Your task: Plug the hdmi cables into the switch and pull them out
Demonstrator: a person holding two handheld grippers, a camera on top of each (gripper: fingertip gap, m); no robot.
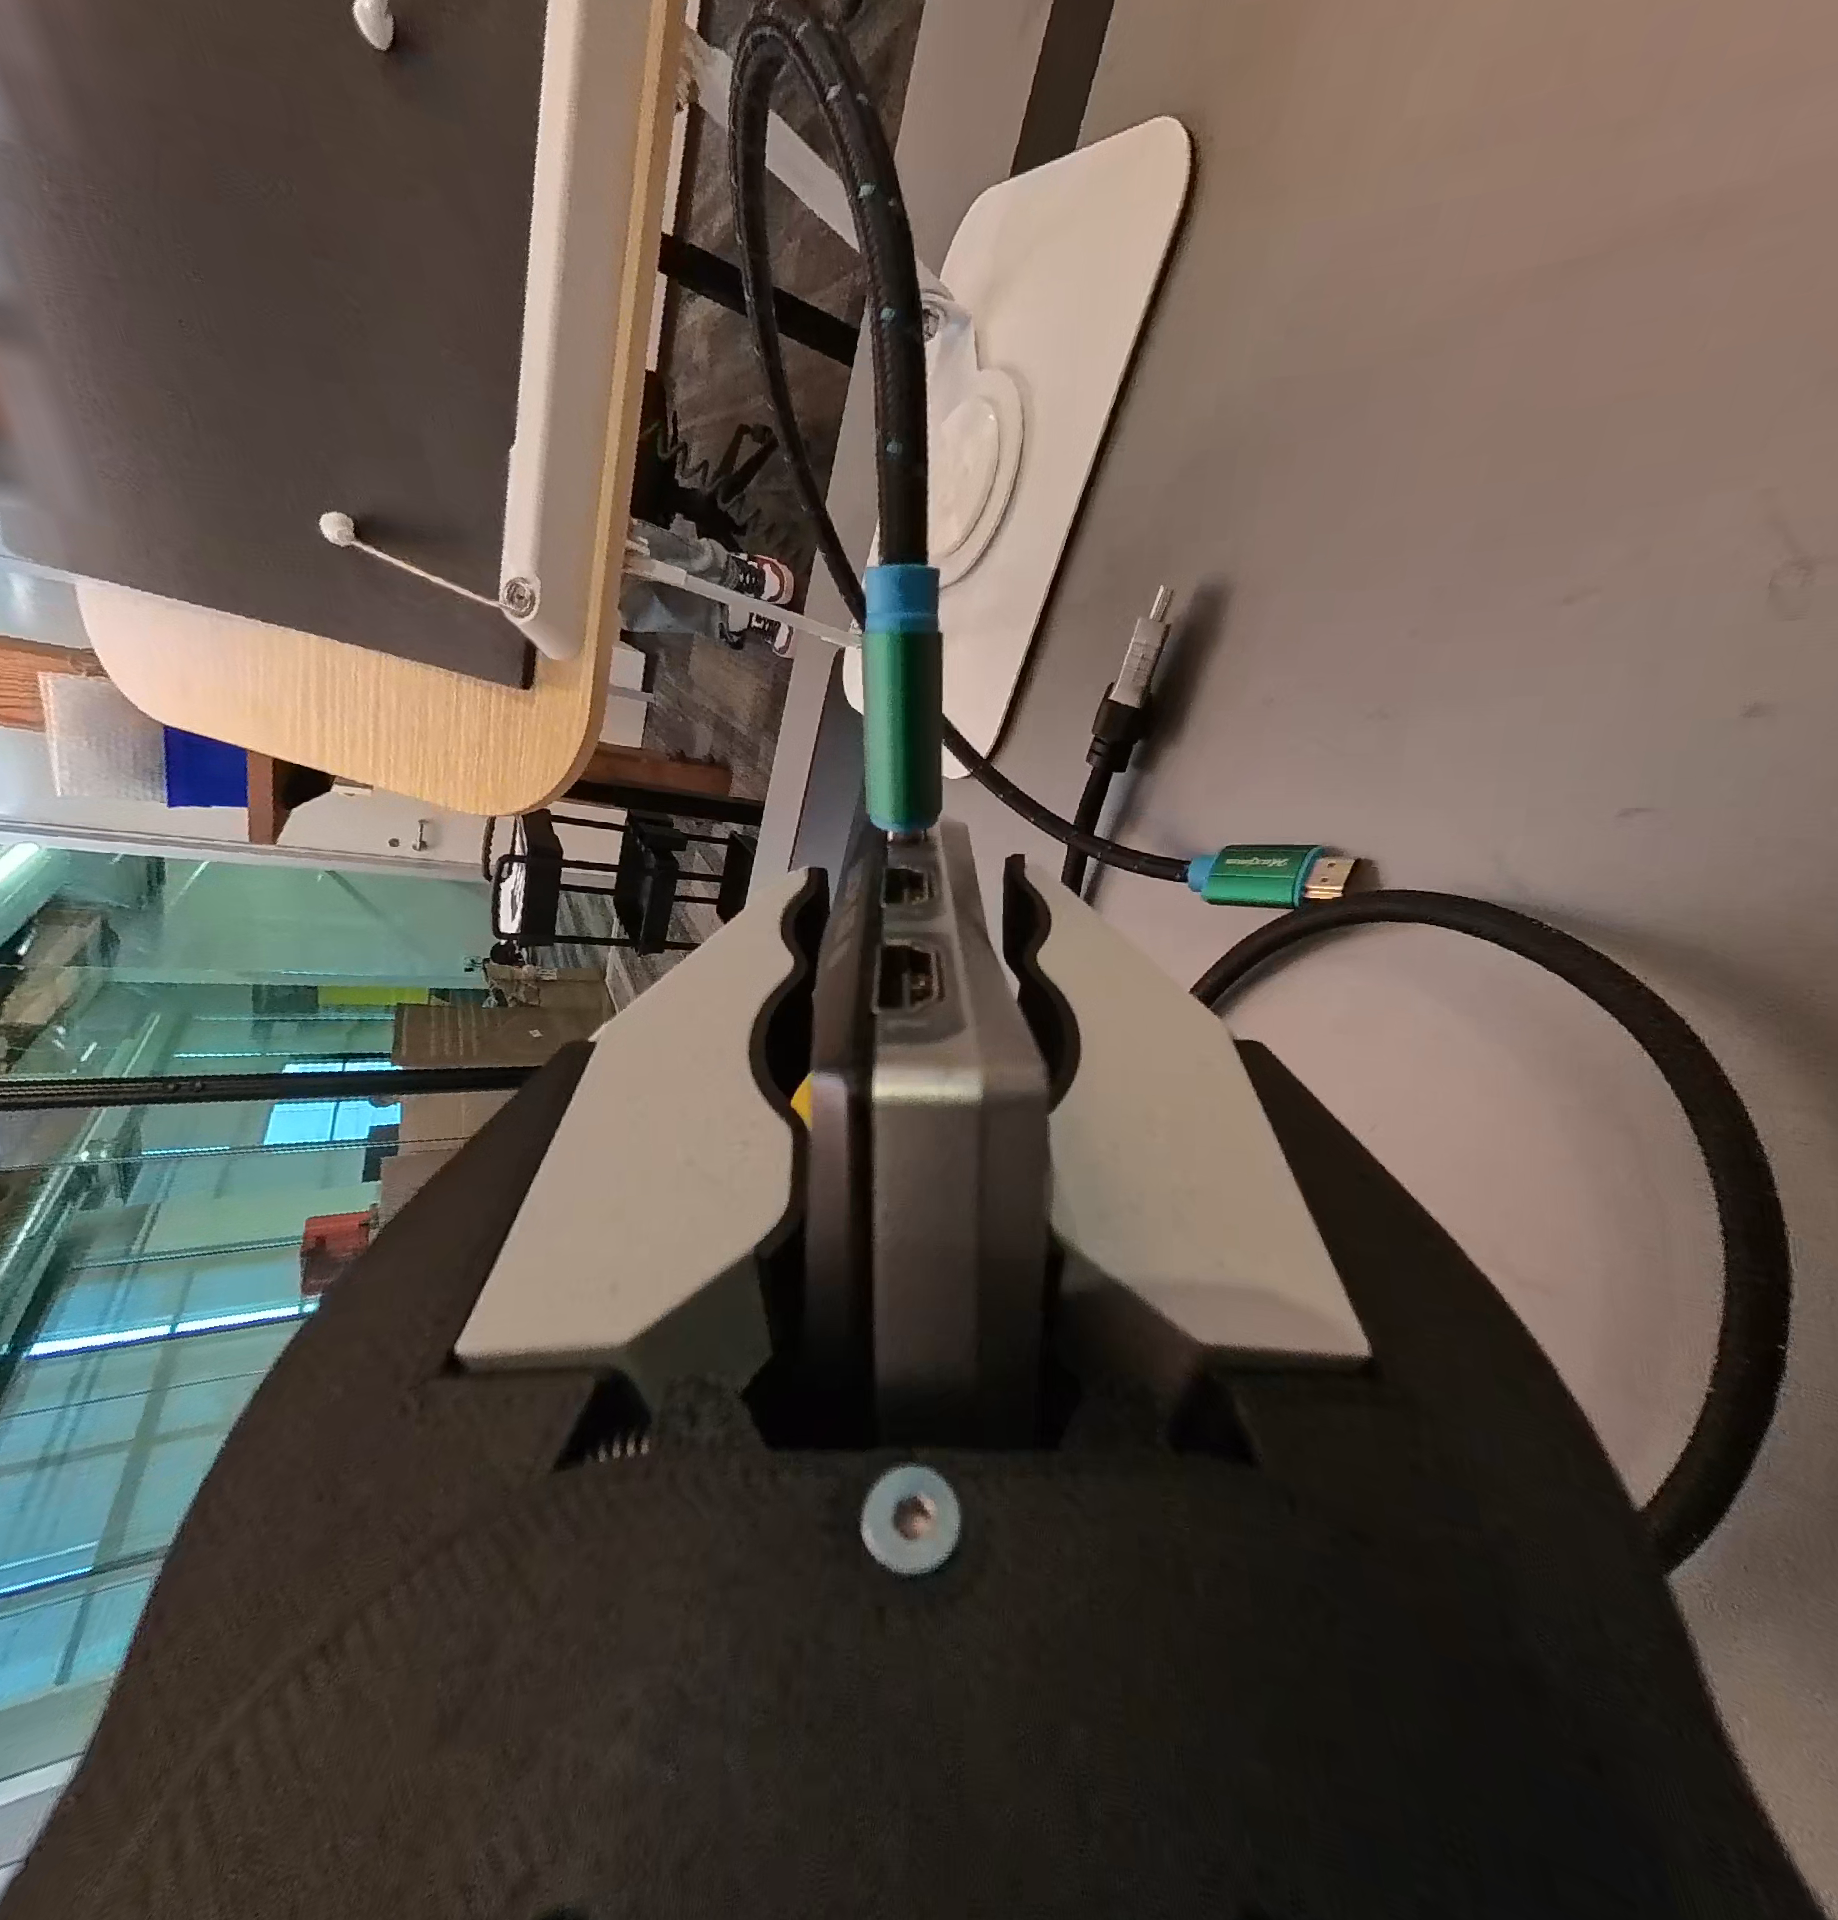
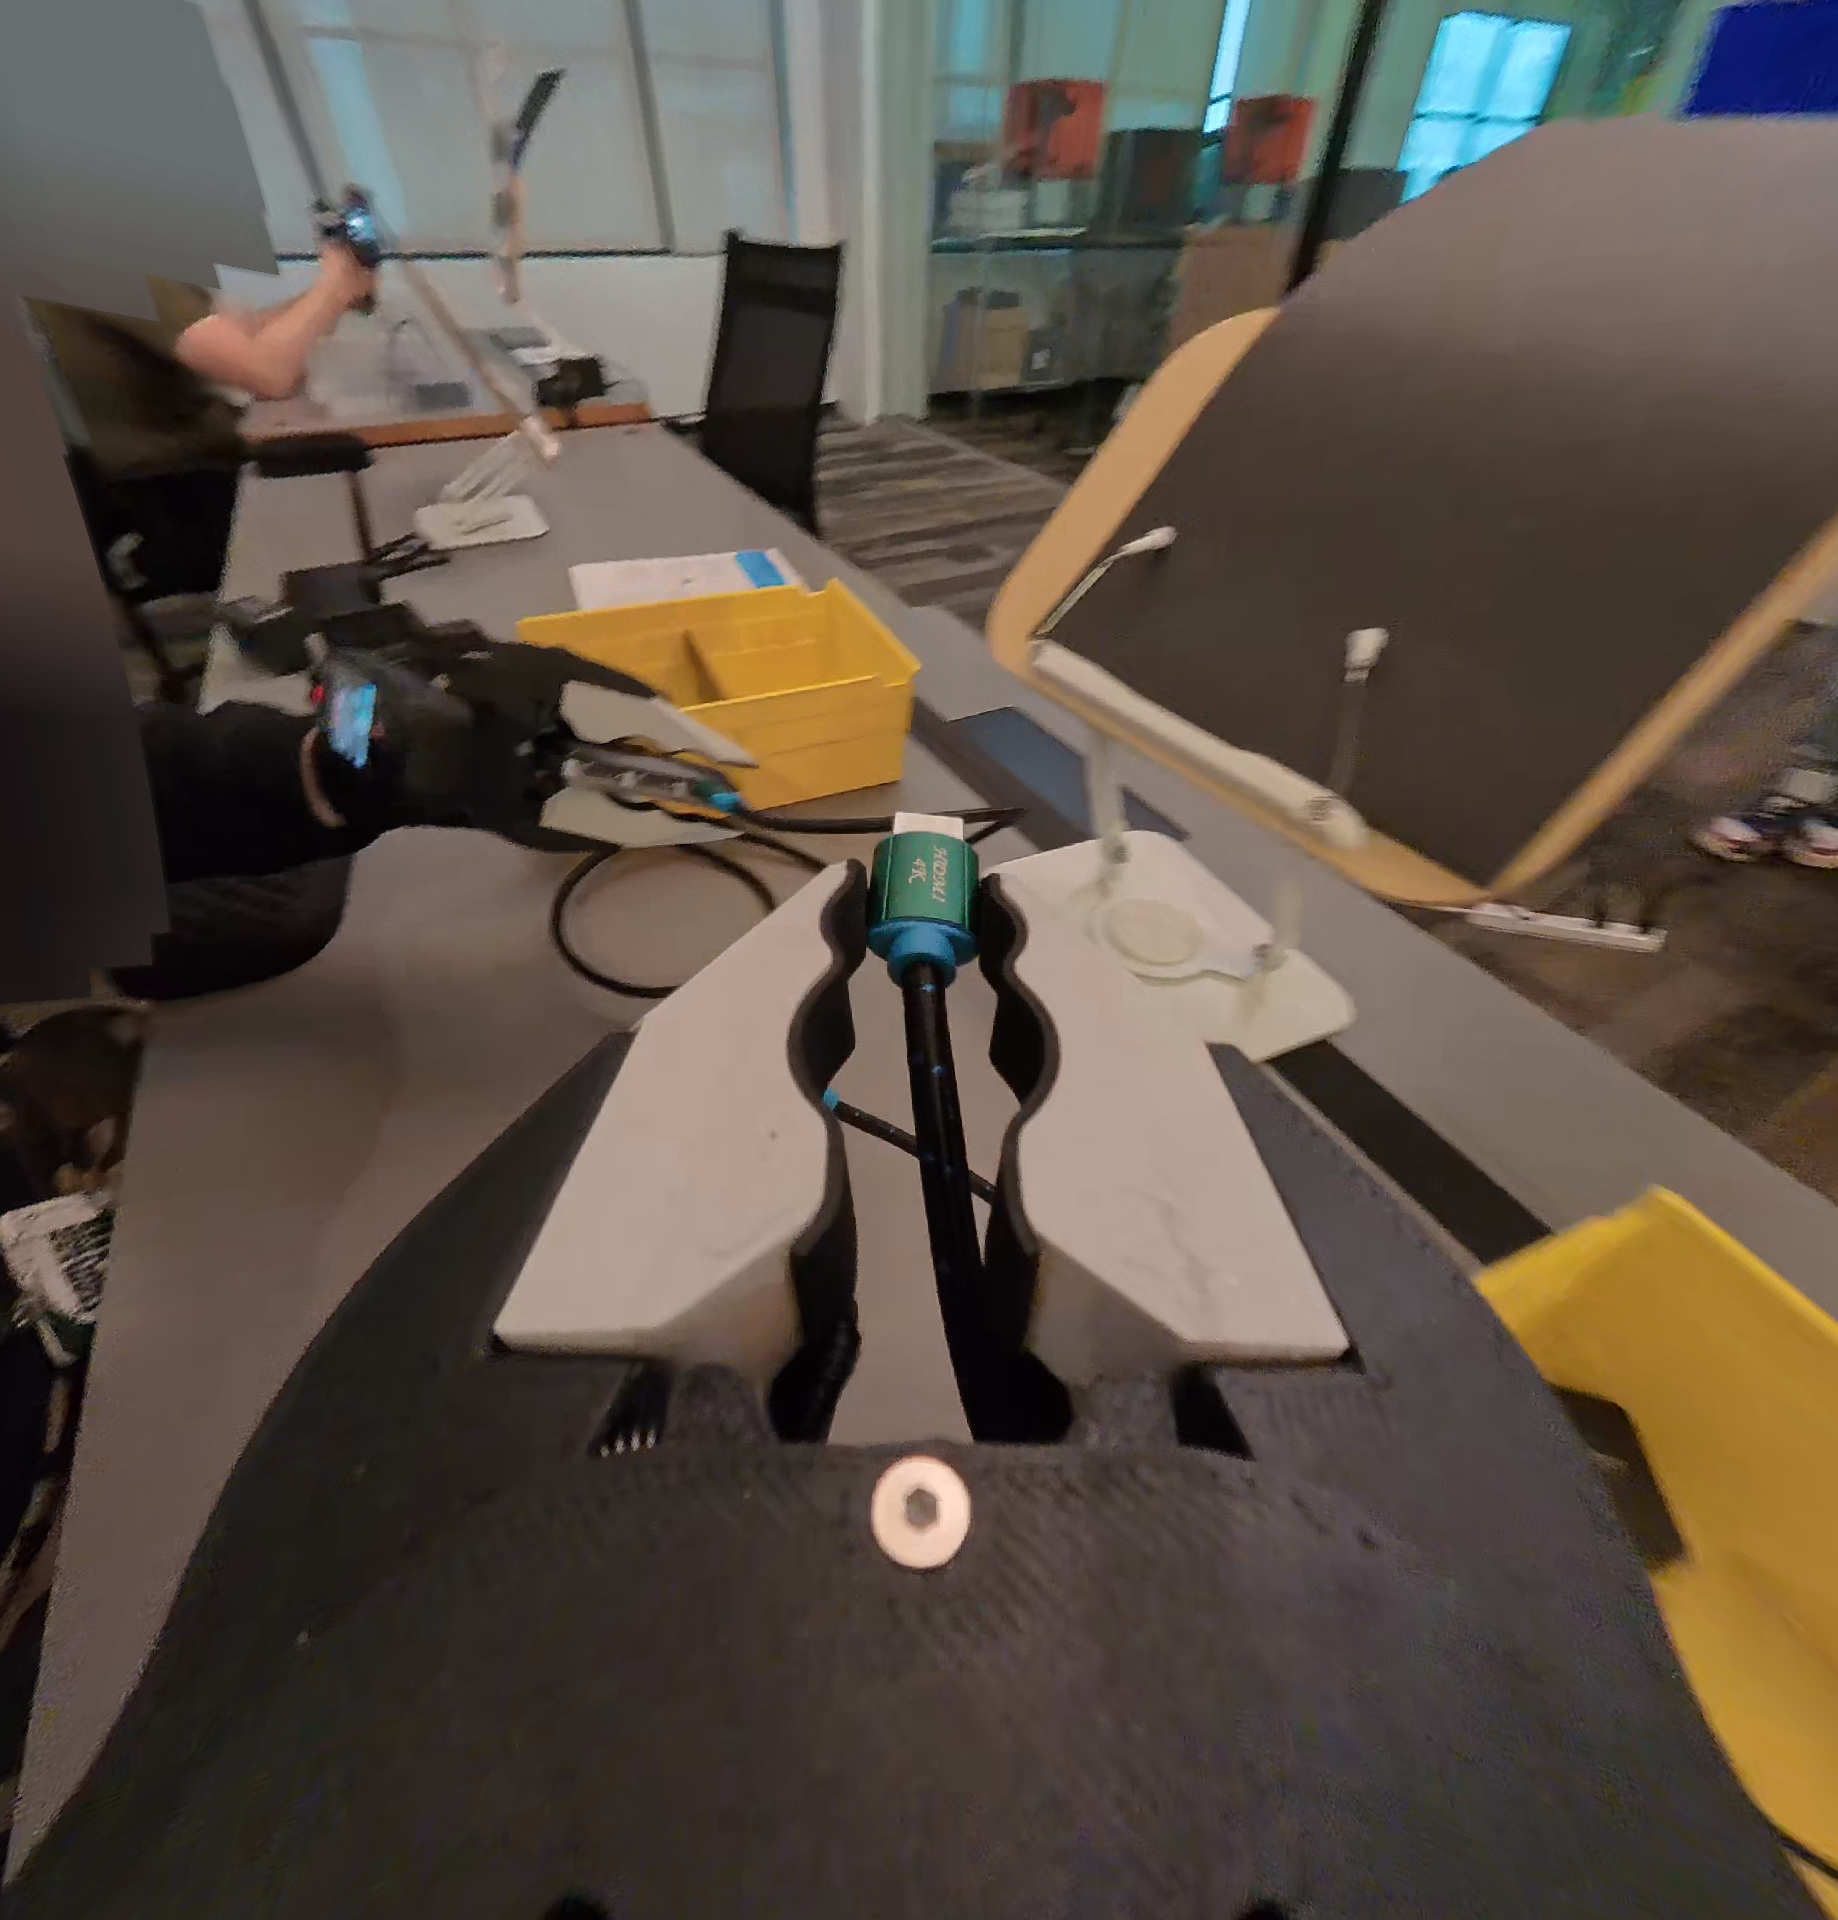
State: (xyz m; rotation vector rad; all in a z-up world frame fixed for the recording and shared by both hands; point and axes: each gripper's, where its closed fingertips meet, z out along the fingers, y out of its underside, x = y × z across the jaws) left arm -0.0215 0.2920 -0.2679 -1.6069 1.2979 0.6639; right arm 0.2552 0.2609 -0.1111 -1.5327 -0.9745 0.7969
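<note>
My left gripper [image 1: 915, 883] is shut on the grey HDMI switch [image 1: 925, 1143], held edge-on between the fingers. One green HDMI plug [image 1: 899, 717] with a black braided cable sits in the switch's far port. Two nearer ports [image 1: 907, 977] are empty. Another green HDMI plug [image 1: 1273, 878] lies loose on the grey table [image 1: 1517, 416]. My right gripper [image 2: 917, 896] is shut on a green HDMI plug [image 2: 920, 878], metal tip pointing forward, its cable running back between the fingers. The left gripper [image 2: 733, 795] with the switch [image 2: 624, 774] shows off to the left, apart from it.
A USB plug [image 1: 1133, 665] and a thick black cable loop [image 1: 1673, 1143] lie on the table. A white stand base [image 2: 1185, 935] carrying a tilted dark board [image 2: 1466, 520] stands ahead right. Yellow bins sit behind [image 2: 790, 686] and at right [image 2: 1704, 1455]. A person works at the far left. The left gripper's tips are roughly 30 cm from the right gripper's.
</note>
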